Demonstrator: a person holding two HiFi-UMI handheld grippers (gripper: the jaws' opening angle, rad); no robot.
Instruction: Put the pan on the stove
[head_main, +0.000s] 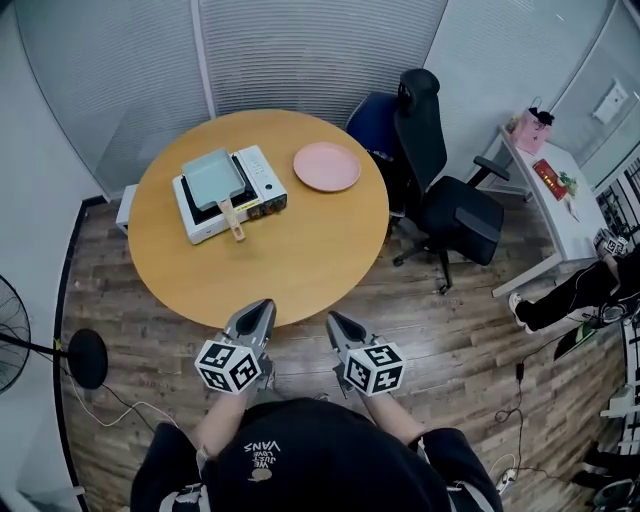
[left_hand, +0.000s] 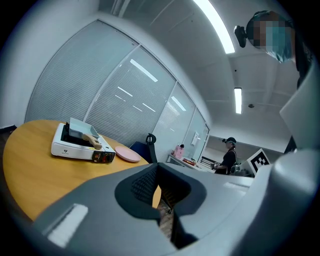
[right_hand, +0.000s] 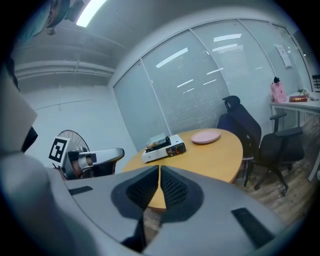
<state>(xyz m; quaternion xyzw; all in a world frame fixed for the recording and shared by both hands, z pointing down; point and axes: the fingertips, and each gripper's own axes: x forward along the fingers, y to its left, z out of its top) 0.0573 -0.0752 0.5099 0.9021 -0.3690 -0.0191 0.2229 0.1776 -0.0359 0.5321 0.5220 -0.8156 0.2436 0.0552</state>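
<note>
A pale green square pan (head_main: 214, 177) with a wooden handle sits on the white portable stove (head_main: 255, 174) at the back left of the round wooden table (head_main: 300, 250). From the left gripper view the pan (left_hand: 80, 129) and stove (left_hand: 67, 148) show at left; from the right gripper view the stove (right_hand: 165, 149) carries the pan (right_hand: 157, 140). Both grippers hang off the table's near edge, far from the pan. My left gripper (head_main: 262, 308) is shut and holds nothing. My right gripper (head_main: 335, 320) is shut too, tips meeting, nothing between them.
A pink plate (head_main: 326, 166) lies on the table to the right of the stove. A black office chair (head_main: 440, 180) stands at the table's right, a white desk (head_main: 555, 190) beyond it. A fan (head_main: 10, 345) stands on the floor at left. A seated person (head_main: 575, 295) is at far right.
</note>
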